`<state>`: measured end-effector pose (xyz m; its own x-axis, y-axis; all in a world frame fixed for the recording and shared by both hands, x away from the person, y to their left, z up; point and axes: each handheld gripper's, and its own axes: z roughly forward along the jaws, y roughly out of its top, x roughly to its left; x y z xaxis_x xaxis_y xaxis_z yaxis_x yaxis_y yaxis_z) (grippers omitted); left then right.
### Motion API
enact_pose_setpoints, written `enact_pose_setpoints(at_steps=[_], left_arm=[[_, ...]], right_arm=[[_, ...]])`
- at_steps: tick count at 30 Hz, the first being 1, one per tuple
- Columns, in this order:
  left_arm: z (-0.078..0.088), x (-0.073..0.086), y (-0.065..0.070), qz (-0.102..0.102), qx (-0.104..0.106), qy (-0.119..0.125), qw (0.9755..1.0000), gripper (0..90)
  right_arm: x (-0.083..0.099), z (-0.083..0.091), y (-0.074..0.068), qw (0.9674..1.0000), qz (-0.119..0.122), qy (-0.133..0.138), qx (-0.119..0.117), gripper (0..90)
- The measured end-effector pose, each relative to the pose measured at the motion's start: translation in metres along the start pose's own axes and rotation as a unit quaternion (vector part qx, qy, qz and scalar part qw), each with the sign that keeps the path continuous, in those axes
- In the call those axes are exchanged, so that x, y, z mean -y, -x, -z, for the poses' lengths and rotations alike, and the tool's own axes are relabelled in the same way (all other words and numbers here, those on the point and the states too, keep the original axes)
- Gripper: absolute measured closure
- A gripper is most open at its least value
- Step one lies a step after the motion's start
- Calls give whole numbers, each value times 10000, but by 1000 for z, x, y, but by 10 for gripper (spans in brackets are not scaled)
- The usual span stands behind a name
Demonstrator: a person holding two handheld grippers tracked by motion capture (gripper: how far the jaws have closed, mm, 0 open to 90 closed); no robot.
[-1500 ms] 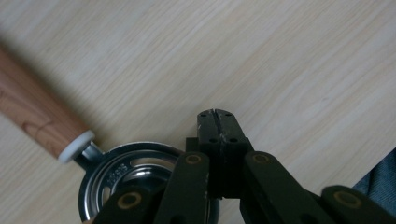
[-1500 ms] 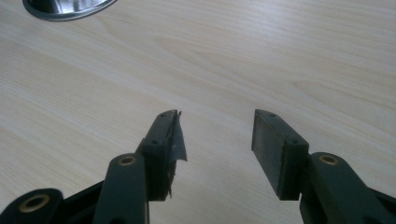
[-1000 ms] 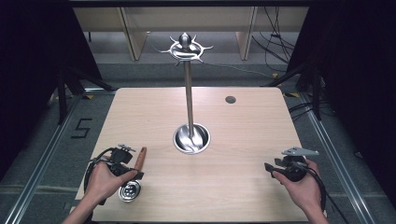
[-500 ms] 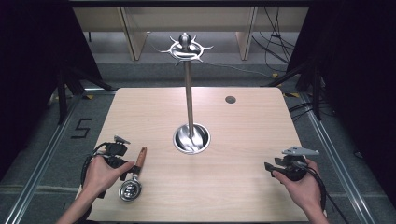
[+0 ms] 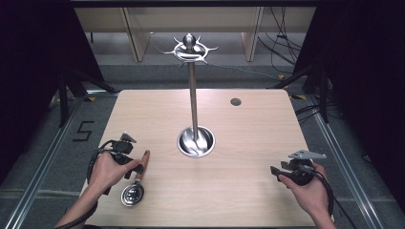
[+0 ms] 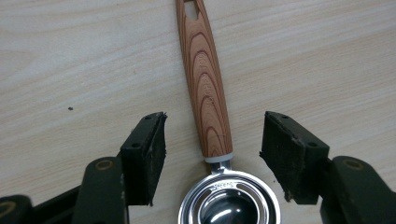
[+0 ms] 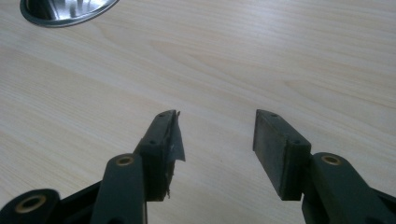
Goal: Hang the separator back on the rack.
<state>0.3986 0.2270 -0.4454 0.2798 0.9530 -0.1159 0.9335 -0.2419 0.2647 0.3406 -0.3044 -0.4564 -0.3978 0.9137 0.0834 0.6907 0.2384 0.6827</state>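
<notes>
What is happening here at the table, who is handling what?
A person holds a gripper in each hand. The left gripper has just been opening: its jaws stand wide on either side of the wooden-handled strainer, which lies flat on the table, pads not touching it. The right gripper hovers open over bare wood.

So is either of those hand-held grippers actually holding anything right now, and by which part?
Nothing is held. The left hand-held gripper has just opened; the wooden-handled strainer lies on the table between its jaws, untouched. The right hand-held gripper is open over bare wood.
</notes>
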Motion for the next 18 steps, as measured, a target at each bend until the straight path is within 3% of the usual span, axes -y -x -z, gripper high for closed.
enact_pose_setpoints(at_steps=[2,5,7,8,14,16,17,18], left_arm=[[-3,-5,-2,-80,-10,-129,9999,391],[-5,-6,-2,-65,-14,-141,9999,397],[-8,-8,-1,15,-72,-173,9998,405],[-9,-8,2,257,-56,-194,9995,412],[-20,-6,9,179,-94,-566,9982,455],[-23,-6,12,175,-113,-614,9979,470],[-24,-6,13,151,-132,-644,9977,477],[-25,-6,13,140,-145,-664,9976,483]], right_arm=[[0,1,-2,9998,-194,-57,-5,506],[0,0,0,10000,-36,19,-13,505],[0,0,-2,10000,-91,1,-25,505],[0,0,-3,9999,-114,-18,-17,505],[0,0,-2,10000,-74,9,-22,504],[0,1,-4,9995,-284,-118,-32,505],[0,0,0,10000,-39,-25,18,504],[0,0,-1,10000,-39,-14,7,504]])
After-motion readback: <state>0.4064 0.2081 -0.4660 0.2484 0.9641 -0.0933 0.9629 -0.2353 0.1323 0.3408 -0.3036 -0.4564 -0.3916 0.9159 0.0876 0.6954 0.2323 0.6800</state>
